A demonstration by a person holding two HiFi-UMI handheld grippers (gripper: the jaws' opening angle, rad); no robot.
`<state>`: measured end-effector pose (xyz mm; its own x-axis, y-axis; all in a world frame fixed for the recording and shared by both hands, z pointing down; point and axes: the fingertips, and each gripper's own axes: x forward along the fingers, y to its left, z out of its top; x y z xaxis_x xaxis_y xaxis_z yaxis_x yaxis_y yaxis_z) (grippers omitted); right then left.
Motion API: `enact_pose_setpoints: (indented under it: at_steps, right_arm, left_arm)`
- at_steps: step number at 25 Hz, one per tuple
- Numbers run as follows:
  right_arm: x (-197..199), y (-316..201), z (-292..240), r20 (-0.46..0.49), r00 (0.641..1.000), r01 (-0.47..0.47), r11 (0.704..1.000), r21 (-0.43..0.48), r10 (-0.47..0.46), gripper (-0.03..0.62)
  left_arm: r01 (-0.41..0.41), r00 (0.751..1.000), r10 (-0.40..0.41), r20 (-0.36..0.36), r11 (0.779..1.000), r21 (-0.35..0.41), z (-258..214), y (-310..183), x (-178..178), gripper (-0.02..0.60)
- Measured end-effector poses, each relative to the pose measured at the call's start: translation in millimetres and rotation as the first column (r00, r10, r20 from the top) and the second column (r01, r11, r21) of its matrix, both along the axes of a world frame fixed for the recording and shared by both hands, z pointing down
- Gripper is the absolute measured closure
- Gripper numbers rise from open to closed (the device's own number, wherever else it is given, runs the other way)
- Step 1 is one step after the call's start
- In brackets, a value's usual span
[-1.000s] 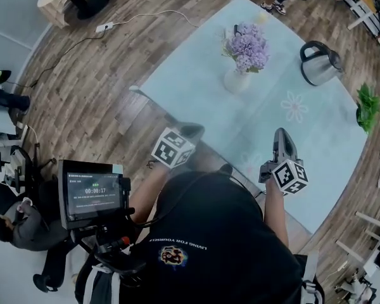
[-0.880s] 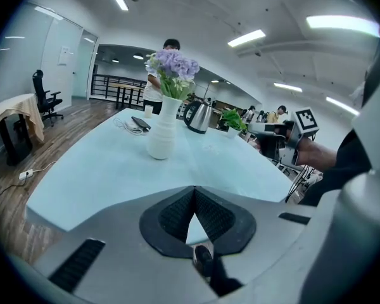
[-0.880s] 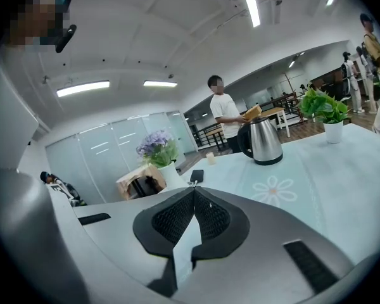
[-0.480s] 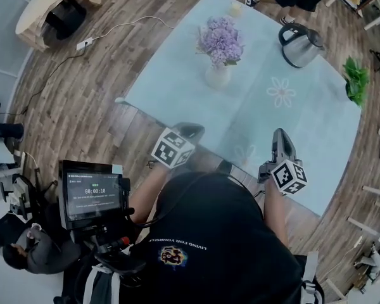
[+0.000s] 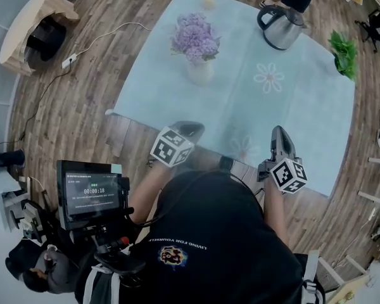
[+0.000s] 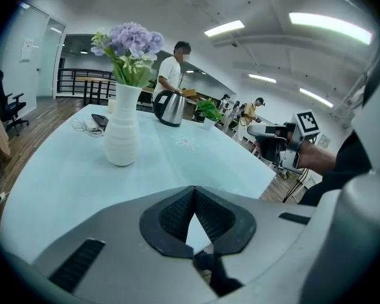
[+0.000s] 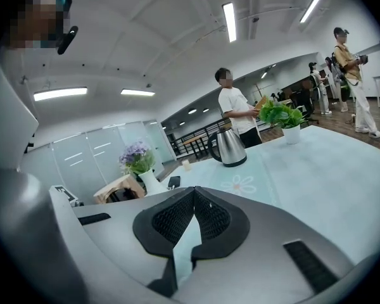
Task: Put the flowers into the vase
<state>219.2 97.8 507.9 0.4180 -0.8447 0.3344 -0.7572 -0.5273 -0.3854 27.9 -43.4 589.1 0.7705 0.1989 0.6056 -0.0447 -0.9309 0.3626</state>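
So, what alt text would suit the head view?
Seen from above, a person in a black shirt holds a left tool and right tool, both empty, at the near edge of a pale blue table. Purple flowers stand in a white vase, with a kettle to its right.

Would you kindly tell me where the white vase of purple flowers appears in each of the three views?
Head view: vase, upper centre.
Left gripper view: vase, left of centre.
Right gripper view: vase, small, left of centre.
Shared landmark: steel kettle, to the vase's right in every view.
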Motion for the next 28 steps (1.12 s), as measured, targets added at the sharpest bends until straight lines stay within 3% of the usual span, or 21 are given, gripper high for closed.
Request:
enact_pose_setpoints:
  at_steps: [7, 10, 13, 15, 17, 18, 21, 23, 25, 28]
  right_arm:
    - [2.6, 20.9, 2.1, 0.031, 0.997, -0.072, 0.997, 0.011, 0.072, 0.576]
    - [0.5, 21.0, 3.8, 0.053, 0.996, -0.080, 0.996, 0.028, 0.078, 0.576]
    - [-8.8, 22.2, -5.7, 0.058, 0.995, -0.080, 0.995, 0.052, 0.077, 0.576]
    - [-13.7, 21.3, -10.9, 0.068, 0.995, -0.074, 0.995, 0.072, 0.070, 0.576]
    - [-17.1, 21.8, -14.7, 0.080, 0.995, -0.071, 0.994, 0.089, 0.064, 0.576]
    - [-18.2, 22.7, -16.2, 0.089, 0.994, -0.072, 0.993, 0.098, 0.063, 0.576]
    - [-18.3, 26.3, -20.0, 0.134, 0.988, -0.089, 0.986, 0.142, 0.070, 0.576]
    - [-18.4, 29.2, -22.0, 0.161, 0.984, -0.098, 0.981, 0.165, 0.071, 0.576]
    - [-19.1, 32.4, -23.4, 0.183, 0.981, -0.104, 0.978, 0.180, 0.071, 0.576]
    - [-17.6, 33.8, -21.4, 0.239, 0.968, -0.128, 0.969, 0.213, 0.075, 0.576]
  left_arm:
    - [-0.107, 0.994, 0.106, 0.010, 0.994, 0.005, 3.7, 12.4, 25.5, 0.574]
    - [-0.122, 0.992, 0.121, -0.021, 0.992, -0.014, -0.8, 17.5, 43.1, 0.574]
    - [-0.103, 0.991, 0.093, -0.098, 0.989, -0.104, -20.9, 28.5, 58.9, 0.574]
    - [-0.060, 0.989, 0.030, -0.146, 0.977, -0.204, -33.8, 29.7, 69.4, 0.574]
    - [-0.003, 0.983, -0.058, -0.175, 0.943, -0.333, -44.3, 26.6, 78.9, 0.574]
    - [0.026, 0.978, -0.107, -0.179, 0.915, -0.403, -48.0, 23.8, 82.9, 0.574]
    - [0.117, 0.955, -0.253, -0.157, 0.802, -0.586, -52.8, 11.9, 91.3, 0.574]
    - [0.171, 0.933, -0.336, -0.133, 0.735, -0.656, -53.4, 5.3, 92.7, 0.574]
    - [0.203, 0.916, -0.384, -0.118, 0.696, -0.689, -55.5, 3.5, 92.5, 0.574]
    - [0.208, 0.906, -0.407, -0.114, 0.664, -0.718, -58.6, 5.0, 94.4, 0.574]
